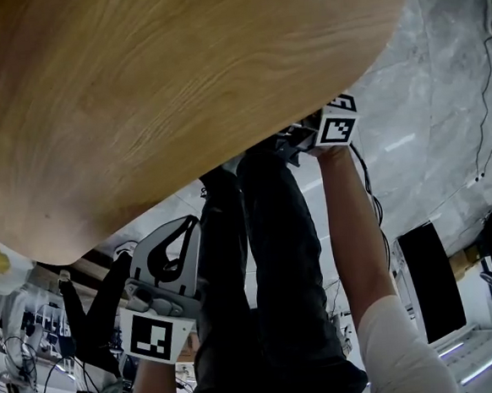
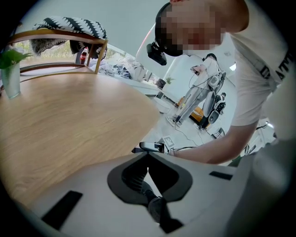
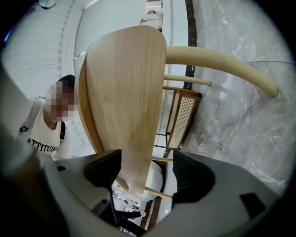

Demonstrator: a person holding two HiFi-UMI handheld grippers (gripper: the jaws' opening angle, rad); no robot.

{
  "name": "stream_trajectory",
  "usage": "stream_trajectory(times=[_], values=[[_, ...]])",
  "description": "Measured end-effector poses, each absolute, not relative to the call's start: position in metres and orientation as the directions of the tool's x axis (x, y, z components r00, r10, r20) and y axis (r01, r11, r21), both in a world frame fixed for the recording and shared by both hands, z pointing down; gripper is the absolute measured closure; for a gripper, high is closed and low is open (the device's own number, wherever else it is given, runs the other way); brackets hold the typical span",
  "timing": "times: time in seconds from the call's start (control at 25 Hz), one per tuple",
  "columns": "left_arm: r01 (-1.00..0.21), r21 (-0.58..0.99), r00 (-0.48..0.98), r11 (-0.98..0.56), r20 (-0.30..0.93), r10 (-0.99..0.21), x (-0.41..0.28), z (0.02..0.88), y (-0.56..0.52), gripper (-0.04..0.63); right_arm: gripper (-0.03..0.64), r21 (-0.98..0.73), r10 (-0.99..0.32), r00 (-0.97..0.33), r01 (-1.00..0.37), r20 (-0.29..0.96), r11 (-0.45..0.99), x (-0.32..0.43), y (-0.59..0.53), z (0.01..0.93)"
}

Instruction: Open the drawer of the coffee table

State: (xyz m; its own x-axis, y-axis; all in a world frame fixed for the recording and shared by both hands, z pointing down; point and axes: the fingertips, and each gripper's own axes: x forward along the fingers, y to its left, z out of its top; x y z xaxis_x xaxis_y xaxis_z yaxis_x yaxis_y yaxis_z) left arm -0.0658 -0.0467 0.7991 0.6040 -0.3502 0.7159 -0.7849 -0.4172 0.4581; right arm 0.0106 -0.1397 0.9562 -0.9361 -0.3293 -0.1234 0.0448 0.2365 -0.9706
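Observation:
The coffee table's light wooden top (image 1: 153, 88) fills the upper left of the head view. My right gripper (image 1: 299, 140) is at its near edge, mostly hidden under the rim, with its marker cube (image 1: 338, 125) showing. In the right gripper view the jaws (image 3: 145, 170) stand open on either side of the edge of the wooden top (image 3: 127, 102), with a gap beside the right pad (image 3: 192, 178). No drawer front can be made out. My left gripper (image 1: 181, 239) hangs lower left, off the table. Its jaws (image 2: 148, 159) are shut with nothing between them.
A glass vase with a green plant (image 2: 10, 76) stands at the table's far left. Behind it is a chair with a patterned cloth (image 2: 69, 28). A curved wooden leg (image 3: 222, 62) and a rattan panel (image 3: 182, 120) lie under the top. The floor is grey marble (image 1: 441, 91).

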Motion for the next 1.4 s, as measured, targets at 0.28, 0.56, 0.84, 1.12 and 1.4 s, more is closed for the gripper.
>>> stream_trajectory(times=[0.28, 0.56, 0.84, 1.12, 1.4], values=[[-0.78, 0.454, 0.602, -0.431, 0.732, -0.319, -0.069, 0.805, -0.037, 0.575, 0.215, -0.94, -0.279, -0.928, 0.159, -0.246, 0.3, 0.0, -0.147, 0.947], [-0.784, 0.445, 0.598, -0.433, 0.728, -0.334, -0.073, 0.809, -0.045, 0.575, 0.216, -0.842, -0.133, -0.887, 0.36, -0.443, 0.402, -0.021, -0.157, 0.901], [-0.781, 0.449, 0.602, -0.434, 0.727, -0.331, -0.067, 0.806, -0.041, 0.575, 0.216, -0.869, -0.204, -0.886, 0.323, -0.417, 0.374, -0.013, -0.161, 0.913], [-0.775, 0.454, 0.609, -0.44, 0.724, -0.325, -0.053, 0.802, -0.025, 0.575, 0.218, -0.875, -0.27, -0.859, 0.331, -0.435, 0.354, -0.002, -0.151, 0.915], [-0.764, 0.454, 0.619, -0.459, 0.716, -0.323, -0.046, 0.805, -0.021, 0.575, 0.221, -0.879, -0.264, -0.862, 0.339, -0.433, 0.336, 0.016, -0.125, 0.923]])
